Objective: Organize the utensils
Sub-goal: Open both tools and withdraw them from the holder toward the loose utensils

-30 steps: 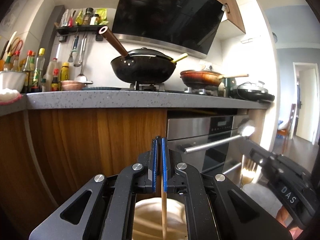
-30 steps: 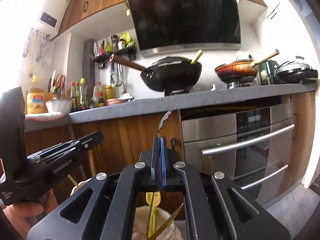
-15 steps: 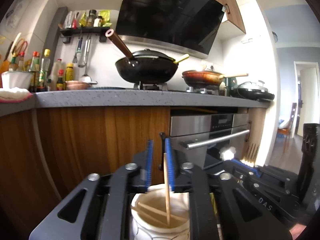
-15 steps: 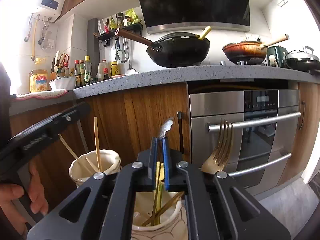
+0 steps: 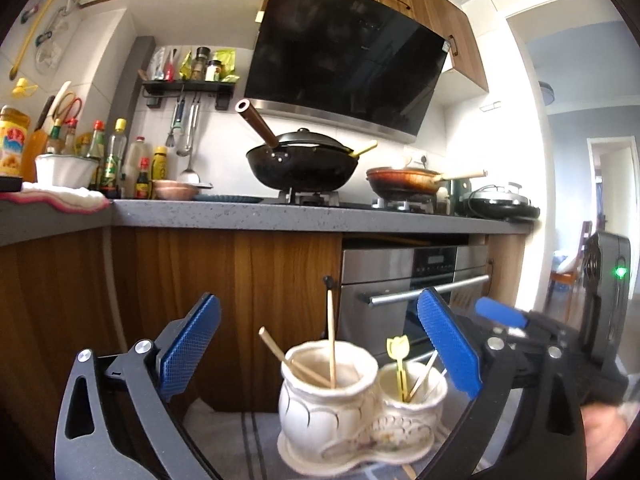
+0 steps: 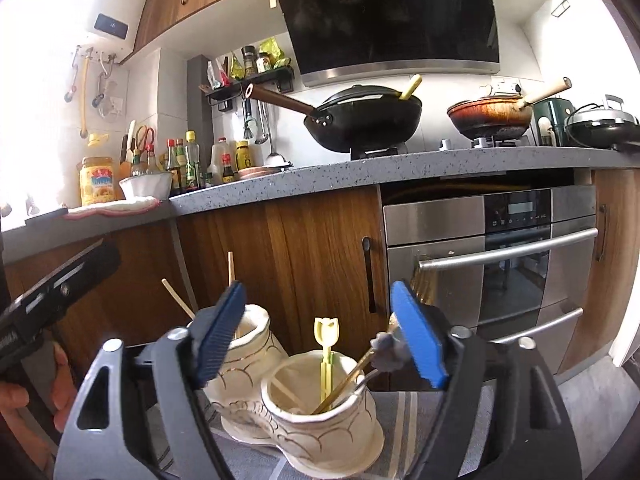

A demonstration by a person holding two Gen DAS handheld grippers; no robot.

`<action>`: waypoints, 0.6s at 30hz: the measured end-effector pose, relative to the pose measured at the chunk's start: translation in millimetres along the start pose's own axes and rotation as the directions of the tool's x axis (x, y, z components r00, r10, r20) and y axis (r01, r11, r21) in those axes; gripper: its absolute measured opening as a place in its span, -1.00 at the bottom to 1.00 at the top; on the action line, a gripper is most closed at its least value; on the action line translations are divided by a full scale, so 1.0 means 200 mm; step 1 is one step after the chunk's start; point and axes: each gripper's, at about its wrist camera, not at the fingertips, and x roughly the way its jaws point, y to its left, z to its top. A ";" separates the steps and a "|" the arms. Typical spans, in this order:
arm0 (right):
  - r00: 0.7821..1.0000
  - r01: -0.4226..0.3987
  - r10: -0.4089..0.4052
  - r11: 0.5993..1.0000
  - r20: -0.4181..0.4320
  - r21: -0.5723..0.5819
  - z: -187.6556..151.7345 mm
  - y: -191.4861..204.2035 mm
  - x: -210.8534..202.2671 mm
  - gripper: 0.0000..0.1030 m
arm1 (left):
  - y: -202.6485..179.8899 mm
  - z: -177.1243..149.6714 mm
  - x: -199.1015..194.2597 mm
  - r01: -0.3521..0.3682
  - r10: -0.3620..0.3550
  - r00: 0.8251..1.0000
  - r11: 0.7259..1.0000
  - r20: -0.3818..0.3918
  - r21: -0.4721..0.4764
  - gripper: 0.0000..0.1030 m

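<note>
A cream ceramic double utensil holder [image 5: 326, 396] stands on a striped cloth. Its left pot holds two wooden chopsticks [image 5: 330, 336], one upright and one slanted. My left gripper [image 5: 318, 344] is open and its jaws are still opening; the upright chopstick rises between the blue pads [image 5: 188, 348], touching neither. The holder's right pot [image 6: 320, 412] holds a yellow tulip-topped pick [image 6: 326, 340] and a leaning gold utensil [image 6: 348, 376]. My right gripper [image 6: 320, 332] is open, its jaws also opening. The pick stands free between them, and a blurred grey metal end [image 6: 386, 350] sits beside the right pad.
Behind the holder are wooden cabinet doors [image 6: 320, 248] and a steel oven [image 6: 512, 264] with bar handles. The grey counter [image 5: 280, 214] carries a black wok [image 5: 300, 160], a red pan, bottles and a bowl. A hand [image 6: 12, 396] holds the left gripper at the left edge.
Both grippers went from shut to wide open. The left let go of the upright chopstick, the right of a metal utensil. Both drew back, so the holder now shows in full.
</note>
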 end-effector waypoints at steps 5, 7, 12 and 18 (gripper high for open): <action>1.000 0.020 -0.021 0.999 0.015 0.034 0.00 -0.04 -0.12 0.80 | -0.03 -0.06 -0.08 -0.008 0.009 1.000 1.000 -0.030 0.017 0.90; 0.999 0.035 -0.036 0.998 0.019 0.045 0.00 -0.06 -0.16 0.89 | -0.04 -0.10 -0.11 -0.008 0.009 0.999 1.000 -0.051 0.024 0.90; 0.996 0.090 -0.090 0.994 0.003 0.058 -0.04 -0.11 -0.26 0.90 | -0.05 -0.19 -0.17 -0.015 0.018 0.995 1.000 -0.101 0.024 0.90; 0.985 0.159 -0.154 0.985 -0.072 0.062 -0.17 -0.18 -0.32 0.90 | -0.08 -0.31 -0.20 -0.040 0.042 0.985 0.999 -0.165 0.018 0.90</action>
